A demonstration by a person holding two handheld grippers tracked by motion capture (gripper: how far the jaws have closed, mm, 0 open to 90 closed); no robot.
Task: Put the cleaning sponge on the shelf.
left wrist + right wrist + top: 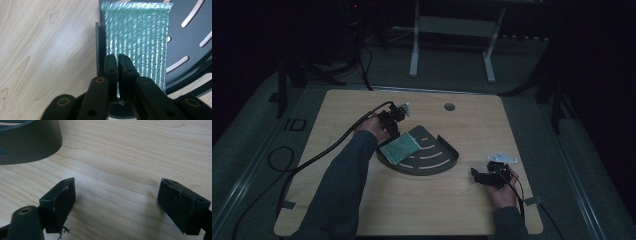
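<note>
A green mesh pad (399, 148) lies over the left edge of a dark quarter-round tray (439, 160) with curved slots. My left gripper (393, 131) reaches it from the far left. In the left gripper view the jaws (117, 56) stand nearly together, with the near edge of the pad (140, 37) pinched between them beside the tray's upright wall (98, 45). My right gripper (477, 175) rests low over the bare wood at the right front, apart from the tray. Its jaws (116, 192) are spread wide with nothing between them, and the tray's curved wall (27, 142) shows at upper left.
The wooden table (412, 210) has a round hole (449, 106) near its far edge. A black cable (312, 160) trails from the left gripper off the table's left side. A white frame (452, 25) stands on the floor beyond the table.
</note>
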